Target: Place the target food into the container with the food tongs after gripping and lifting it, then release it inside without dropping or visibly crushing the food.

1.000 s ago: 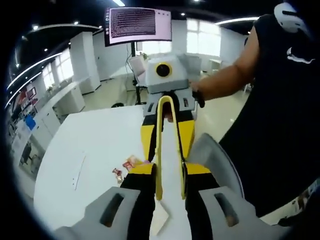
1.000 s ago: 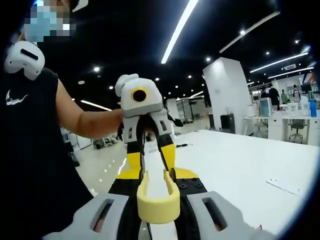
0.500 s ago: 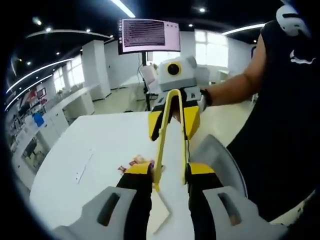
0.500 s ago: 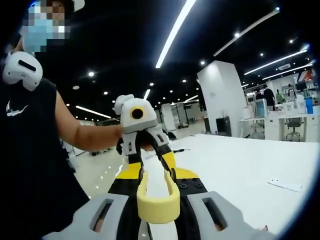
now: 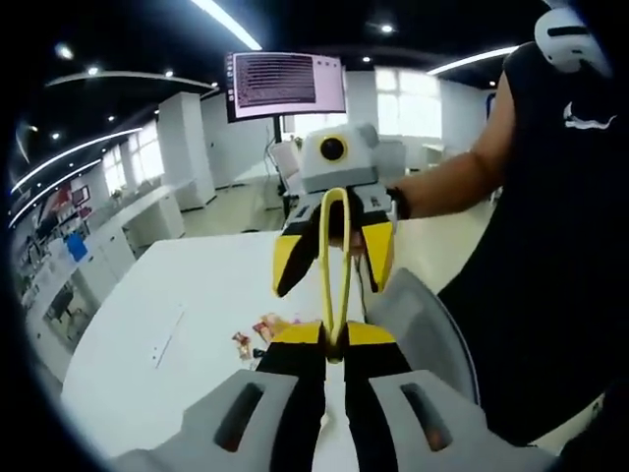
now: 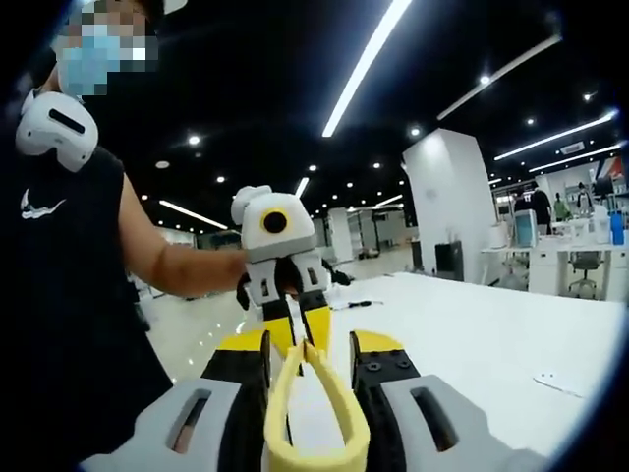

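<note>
**Clearance.** The white table (image 5: 147, 315) runs out to the left in the left gripper view, with a straight far edge and open floor beyond. In the right gripper view its smooth top (image 6: 491, 334) extends to the right, bare except for a flat paper slip (image 6: 560, 382). Both grippers are held above the near edge of the table, facing each other. The person (image 5: 531, 246) stands close alongside them.

**Materials.** The food tongs (image 5: 323, 265) are a single yellow strip, matte and smooth, bent into a narrow U. The table surface is glossy white. Small crinkled wrapped food pieces (image 5: 260, 329), red and orange, lie on the table just beyond the left gripper. No container can be made out. A monitor (image 5: 285, 84) hangs behind.

**Tool state.**
- The left gripper (image 5: 334, 339) has its black-and-yellow jaws brought together on the free ends of the tongs. The two arms are pressed until they meet.
- In the right gripper view, the left gripper (image 6: 298, 329) appears with its jaws closed on those ends.
- The right gripper (image 6: 310, 349) has its jaws spread wide. The rounded bend of the tongs (image 6: 316, 458) lies between them. Contact with either jaw cannot be determined.
- In the left gripper view, the right gripper (image 5: 332, 270) shows both yellow tips splayed to either side of the bend.
</note>
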`<state>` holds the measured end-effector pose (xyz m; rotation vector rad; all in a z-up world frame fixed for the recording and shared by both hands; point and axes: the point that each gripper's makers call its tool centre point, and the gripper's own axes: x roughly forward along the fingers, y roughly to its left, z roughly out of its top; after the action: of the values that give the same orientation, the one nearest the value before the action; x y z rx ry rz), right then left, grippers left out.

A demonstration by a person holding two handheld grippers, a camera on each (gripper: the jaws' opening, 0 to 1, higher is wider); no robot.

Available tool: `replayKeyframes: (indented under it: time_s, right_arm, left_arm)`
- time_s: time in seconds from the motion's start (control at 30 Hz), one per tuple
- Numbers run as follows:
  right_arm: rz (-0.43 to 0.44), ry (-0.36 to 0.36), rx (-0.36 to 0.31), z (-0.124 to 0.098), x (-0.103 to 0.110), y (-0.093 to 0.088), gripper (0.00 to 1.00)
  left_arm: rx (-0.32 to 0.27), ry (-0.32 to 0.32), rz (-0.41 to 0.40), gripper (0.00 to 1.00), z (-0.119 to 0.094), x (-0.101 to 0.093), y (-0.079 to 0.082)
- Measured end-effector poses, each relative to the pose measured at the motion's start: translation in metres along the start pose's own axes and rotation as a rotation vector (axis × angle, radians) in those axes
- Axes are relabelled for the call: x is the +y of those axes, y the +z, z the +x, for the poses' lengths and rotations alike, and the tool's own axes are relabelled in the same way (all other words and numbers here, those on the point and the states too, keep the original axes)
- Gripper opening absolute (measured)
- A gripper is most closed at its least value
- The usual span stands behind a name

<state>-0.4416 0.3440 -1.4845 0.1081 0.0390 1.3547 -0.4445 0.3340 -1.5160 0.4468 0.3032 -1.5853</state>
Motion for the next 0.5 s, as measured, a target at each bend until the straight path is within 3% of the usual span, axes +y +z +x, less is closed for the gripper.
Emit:
replayKeyframes:
  time_s: [0.13, 0.5]
  right_arm:
    - [0.016, 0.009, 0.028, 0.0051, 0.0020, -0.0053, 0.36]
    - [0.037, 0.038, 0.035, 0.0049, 0.0096, -0.0067, 0.22]
  left_arm:
    - [-0.023, 0.005, -0.009, 0.00, -0.0032, 0.0010, 0.0063]
    - [-0.015, -0.012, -0.022, 0.00, 0.0024, -0.0046, 0.0092]
